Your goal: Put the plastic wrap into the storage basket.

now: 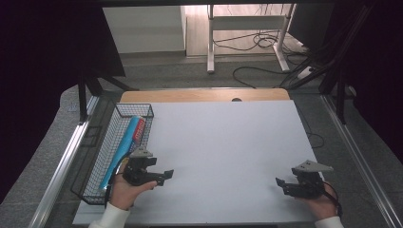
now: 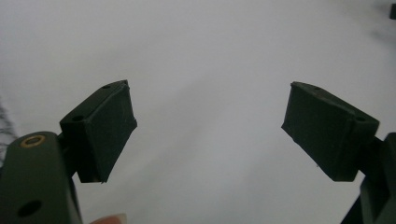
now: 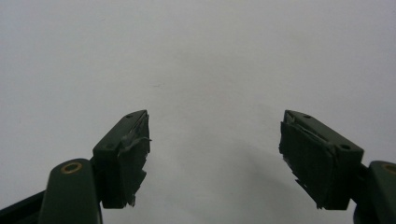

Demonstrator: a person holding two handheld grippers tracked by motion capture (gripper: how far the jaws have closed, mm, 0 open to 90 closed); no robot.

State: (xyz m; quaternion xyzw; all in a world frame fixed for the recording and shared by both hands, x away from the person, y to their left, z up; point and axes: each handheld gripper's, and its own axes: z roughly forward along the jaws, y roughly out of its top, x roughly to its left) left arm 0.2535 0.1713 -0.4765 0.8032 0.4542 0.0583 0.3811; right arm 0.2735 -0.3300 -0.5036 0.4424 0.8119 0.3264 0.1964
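Nothing's been grabbed yet: the left gripper (image 1: 160, 176) and right gripper (image 1: 283, 184) are held wide and empty; blue roll (image 1: 124, 144) is left inside the wire basket (image 1: 101, 156).

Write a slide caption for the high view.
Two open grippers, left and right, rest on a white table beside a wire basket.

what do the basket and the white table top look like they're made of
The basket looks like thin black wire mesh, probably coated metal: an open grid you can see through. The table top is a matte white sheet, possibly laminate or paper; a wood-coloured edge shows behind it.
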